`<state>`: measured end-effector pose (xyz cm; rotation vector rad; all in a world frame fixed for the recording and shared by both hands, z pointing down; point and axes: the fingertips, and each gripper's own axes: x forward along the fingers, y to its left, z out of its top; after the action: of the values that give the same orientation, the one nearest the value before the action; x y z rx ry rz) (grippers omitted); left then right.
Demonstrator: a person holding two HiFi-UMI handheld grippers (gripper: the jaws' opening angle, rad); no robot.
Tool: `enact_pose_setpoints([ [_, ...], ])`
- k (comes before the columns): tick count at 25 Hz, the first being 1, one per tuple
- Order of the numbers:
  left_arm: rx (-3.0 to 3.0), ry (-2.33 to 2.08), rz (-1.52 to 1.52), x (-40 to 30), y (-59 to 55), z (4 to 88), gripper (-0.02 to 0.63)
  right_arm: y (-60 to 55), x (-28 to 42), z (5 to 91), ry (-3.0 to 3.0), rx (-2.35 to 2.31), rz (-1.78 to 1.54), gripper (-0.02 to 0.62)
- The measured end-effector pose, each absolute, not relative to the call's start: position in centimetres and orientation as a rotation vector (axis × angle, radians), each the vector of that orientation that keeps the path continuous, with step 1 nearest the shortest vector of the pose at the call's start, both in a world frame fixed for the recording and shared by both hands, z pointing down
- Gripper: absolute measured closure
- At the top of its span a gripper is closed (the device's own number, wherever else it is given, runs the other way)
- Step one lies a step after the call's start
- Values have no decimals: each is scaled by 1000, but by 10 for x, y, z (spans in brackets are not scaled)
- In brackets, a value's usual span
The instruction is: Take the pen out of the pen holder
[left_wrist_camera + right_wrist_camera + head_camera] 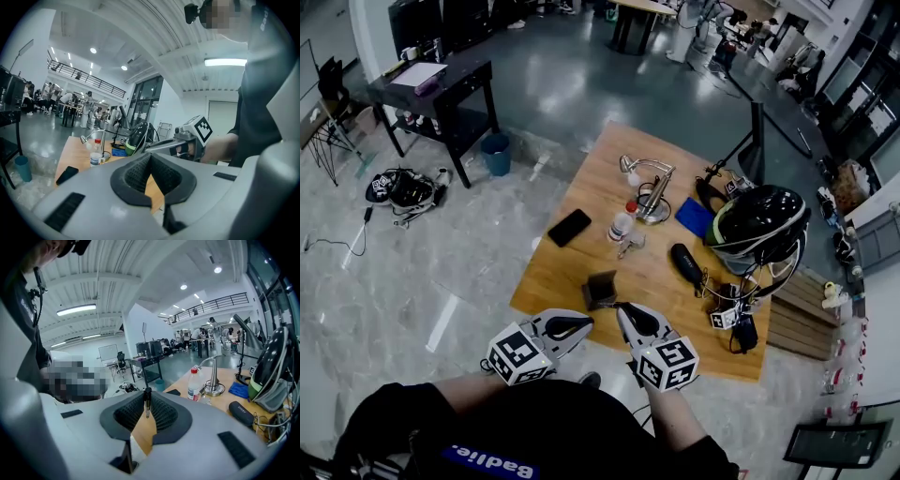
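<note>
**Head view:** A person holds both grippers over the near edge of the wooden table (598,173). The dark pen holder (601,289) sits at twelve o'clock, just beyond their tips. The left gripper (581,325) hangs at the holder's seven o'clock, seemingly on hand to steady it.

**Left gripper view:** Its jaws are pressed together on nothing.

**Right gripper view:** The right gripper (146,398) pinches the thin dark pen (147,403) upright between its pad tips, near the pen's upper end. The pen appears clear of the holder, so the withdrawal looks all but done.
</note>
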<state>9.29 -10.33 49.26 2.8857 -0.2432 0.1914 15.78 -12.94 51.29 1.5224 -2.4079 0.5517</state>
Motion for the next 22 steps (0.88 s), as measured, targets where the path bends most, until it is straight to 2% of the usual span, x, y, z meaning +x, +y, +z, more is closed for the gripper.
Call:
enact_pose_setpoints([
  [22,2909,-195,194,102,-85,486,597,-91,136,498,-2469,1519,521,546],
])
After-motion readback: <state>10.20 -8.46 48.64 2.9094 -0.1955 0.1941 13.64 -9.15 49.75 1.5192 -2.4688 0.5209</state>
